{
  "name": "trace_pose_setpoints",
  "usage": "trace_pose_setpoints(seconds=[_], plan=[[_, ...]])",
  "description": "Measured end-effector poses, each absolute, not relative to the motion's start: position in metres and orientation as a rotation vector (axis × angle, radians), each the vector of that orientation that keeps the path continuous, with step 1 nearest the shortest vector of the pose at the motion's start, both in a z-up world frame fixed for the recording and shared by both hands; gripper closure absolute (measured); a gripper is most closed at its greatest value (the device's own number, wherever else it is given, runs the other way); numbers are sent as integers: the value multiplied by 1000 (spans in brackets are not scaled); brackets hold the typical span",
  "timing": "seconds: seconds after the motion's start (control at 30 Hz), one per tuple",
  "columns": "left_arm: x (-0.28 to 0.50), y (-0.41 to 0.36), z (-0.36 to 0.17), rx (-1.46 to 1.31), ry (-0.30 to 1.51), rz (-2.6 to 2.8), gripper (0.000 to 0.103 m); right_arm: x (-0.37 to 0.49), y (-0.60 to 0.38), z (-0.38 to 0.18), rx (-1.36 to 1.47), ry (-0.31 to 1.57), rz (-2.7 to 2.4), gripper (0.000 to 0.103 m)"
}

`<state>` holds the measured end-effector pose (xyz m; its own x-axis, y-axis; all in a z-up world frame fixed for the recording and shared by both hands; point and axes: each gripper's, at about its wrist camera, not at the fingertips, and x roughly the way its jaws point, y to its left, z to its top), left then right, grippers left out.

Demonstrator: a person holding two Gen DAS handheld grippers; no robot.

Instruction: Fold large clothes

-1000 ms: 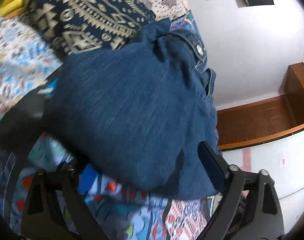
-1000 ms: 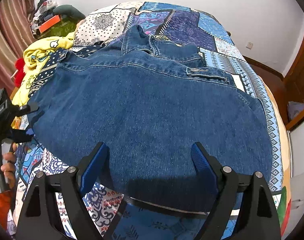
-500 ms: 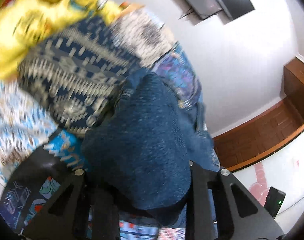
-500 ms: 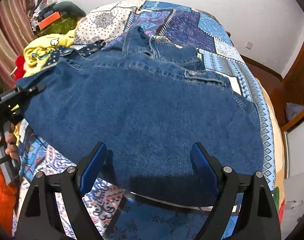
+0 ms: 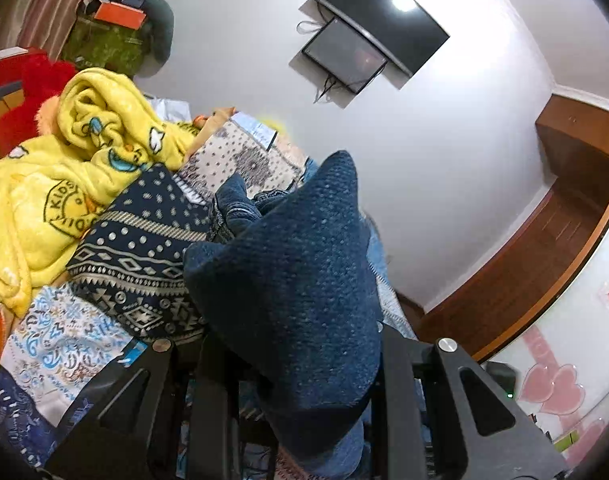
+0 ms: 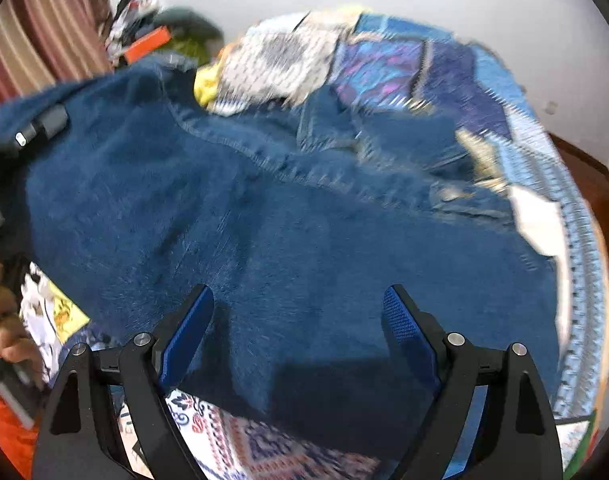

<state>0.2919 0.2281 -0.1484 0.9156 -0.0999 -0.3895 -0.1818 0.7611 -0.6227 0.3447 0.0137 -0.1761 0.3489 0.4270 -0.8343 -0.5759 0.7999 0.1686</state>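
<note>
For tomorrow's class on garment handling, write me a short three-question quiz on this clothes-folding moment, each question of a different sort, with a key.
1. True or false: the left gripper is shut on the denim jacket.
2. Which gripper has open jaws over the jacket: A left, B right?
3. What colour is the fleece blanket heaped on the patchwork bedspread?

Key: 1 true: its jaws have just closed on a bunched fold. 2 B, the right gripper. 3 yellow.
</note>
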Motion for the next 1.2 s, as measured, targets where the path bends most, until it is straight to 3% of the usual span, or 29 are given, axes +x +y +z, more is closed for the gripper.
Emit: trace_pose_setpoints(seconds=[0.17,0.33,0.73,0.97,1.2], plan=[[302,215,-162,-667,489,59,81,356,22,-217,-107,1147,677,15],[314,197,-146,-632,497,28,81,359,1,-205,-56,1179,726,15],[398,41,-111,-502,583,-188,81,342,-148,-169,255,1023,447,15],[401,-78,-151,-187,715,-309,81,330,-216,-181,237,1028,268,15],[374,-141,-214,82,911,-417,80,311,-277,-183,311,1027,158,15]])
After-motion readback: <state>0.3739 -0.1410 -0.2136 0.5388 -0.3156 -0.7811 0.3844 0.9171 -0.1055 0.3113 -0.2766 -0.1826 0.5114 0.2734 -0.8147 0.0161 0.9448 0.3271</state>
